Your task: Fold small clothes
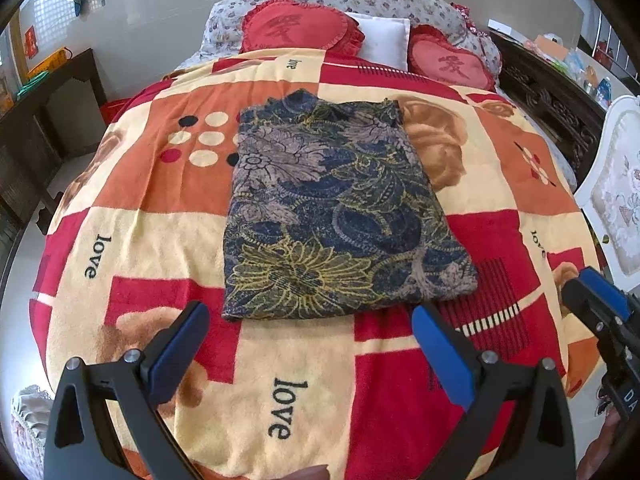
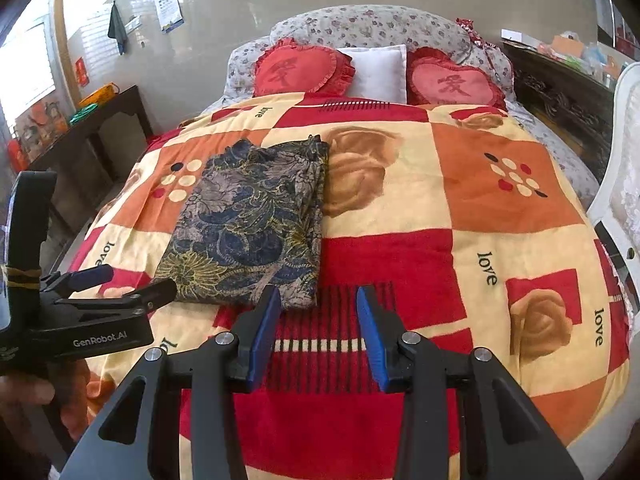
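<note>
both grippers sit nearest cam: left gripper (image 1: 310, 324) jaws wide, empty; right gripper (image 2: 318, 308) jaws approx half open, nothing btwn them. folded floral garment (image 1: 332, 208) lies flat on blanket (image 1: 160, 240), just beyond the tips, clear of both. likely light, soft, limp fabric w/ stacked layers; best taken at near corners or fold edge. no containers in view

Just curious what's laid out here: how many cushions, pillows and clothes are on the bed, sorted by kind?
Red heart-shaped frilled cushions: 2
Plain white square pillow: 1
Folded dark blue and yellow floral garment: 1
Long grey floral bolster along the headboard: 1
Total: 5, on the red, orange and cream patchwork blanket.
</note>
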Demonstrator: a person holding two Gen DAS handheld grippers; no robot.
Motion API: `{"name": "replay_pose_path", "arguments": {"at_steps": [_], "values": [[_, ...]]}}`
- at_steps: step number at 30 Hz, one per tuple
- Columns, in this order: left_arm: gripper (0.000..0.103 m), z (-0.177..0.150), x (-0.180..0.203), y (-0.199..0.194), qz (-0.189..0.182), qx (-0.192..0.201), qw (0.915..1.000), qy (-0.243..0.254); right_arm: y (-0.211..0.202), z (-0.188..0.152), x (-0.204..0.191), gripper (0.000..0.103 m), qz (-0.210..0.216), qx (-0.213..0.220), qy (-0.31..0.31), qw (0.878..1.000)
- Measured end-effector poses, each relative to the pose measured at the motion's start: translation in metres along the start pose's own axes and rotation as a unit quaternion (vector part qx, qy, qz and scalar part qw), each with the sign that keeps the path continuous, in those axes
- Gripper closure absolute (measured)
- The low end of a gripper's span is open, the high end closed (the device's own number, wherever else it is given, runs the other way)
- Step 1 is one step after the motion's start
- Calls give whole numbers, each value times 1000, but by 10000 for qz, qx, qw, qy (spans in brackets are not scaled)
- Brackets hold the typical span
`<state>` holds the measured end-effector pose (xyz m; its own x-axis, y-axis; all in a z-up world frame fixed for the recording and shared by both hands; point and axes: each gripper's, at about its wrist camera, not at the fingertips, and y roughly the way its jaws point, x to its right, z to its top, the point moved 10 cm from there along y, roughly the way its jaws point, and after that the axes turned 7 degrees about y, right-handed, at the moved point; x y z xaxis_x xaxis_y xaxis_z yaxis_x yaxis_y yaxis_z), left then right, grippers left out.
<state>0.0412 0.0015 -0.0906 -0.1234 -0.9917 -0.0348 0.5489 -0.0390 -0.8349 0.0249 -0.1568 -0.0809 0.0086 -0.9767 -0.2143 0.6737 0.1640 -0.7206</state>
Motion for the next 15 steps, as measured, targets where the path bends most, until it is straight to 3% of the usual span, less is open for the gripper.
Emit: {"name": "replay_pose_path", "arguments": {"at_steps": [15], "values": [[0, -6, -1, 9, -53, -107, 9999, -83, 6, -6, -5, 54, -21, -109, -61, 9999]]}}
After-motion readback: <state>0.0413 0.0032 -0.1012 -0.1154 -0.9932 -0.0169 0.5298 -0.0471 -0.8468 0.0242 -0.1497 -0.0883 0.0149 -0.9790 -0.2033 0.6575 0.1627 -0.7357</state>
